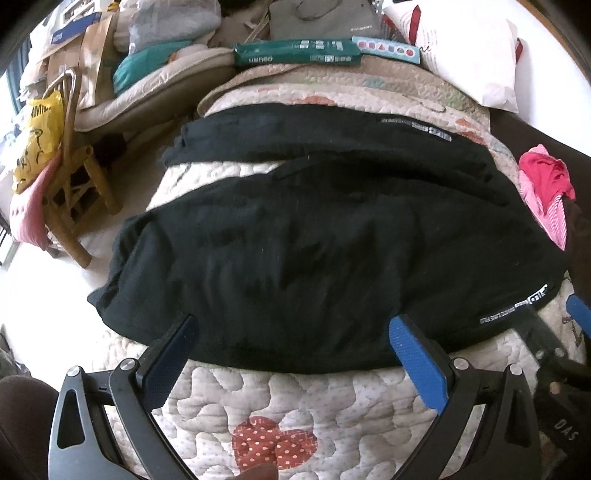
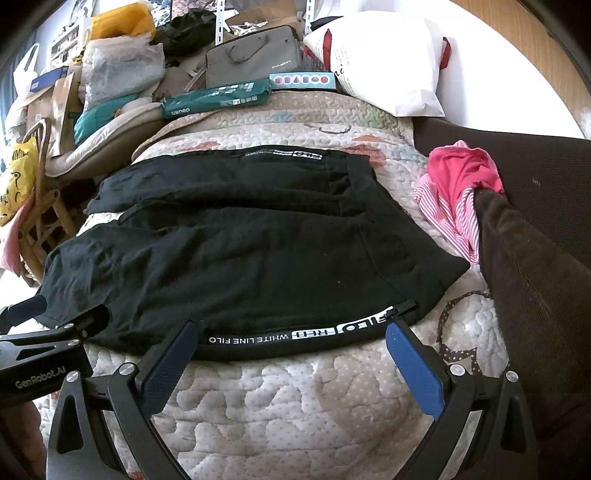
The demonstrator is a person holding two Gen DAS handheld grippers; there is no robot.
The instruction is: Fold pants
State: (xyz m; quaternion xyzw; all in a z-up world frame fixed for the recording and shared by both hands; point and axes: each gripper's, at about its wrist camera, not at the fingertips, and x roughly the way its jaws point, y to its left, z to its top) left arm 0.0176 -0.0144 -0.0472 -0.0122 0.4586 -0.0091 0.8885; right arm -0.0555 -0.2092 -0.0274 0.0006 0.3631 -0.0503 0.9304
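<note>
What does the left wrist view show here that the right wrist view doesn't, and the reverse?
Only the left wrist view: a red dotted patch on the quilt near the camera.
Only the right wrist view: readable "WHITE LINE FILO" lettering on the pants' near edge, and a yellow bag atop the far clutter.
Both: black pants spread across the quilt, the green box, the pink clothes, and each view's own open gripper, left gripper, right gripper, holding nothing.

The pants (image 2: pixel 236 240) are black with white letters on a strip. The quilt (image 2: pixel 295 398) is cream with tiny dots and a red spotty flower (image 1: pixel 275 445). The small clothes (image 2: pixel 461 184) are pink, some with pink and white stripes.
</note>
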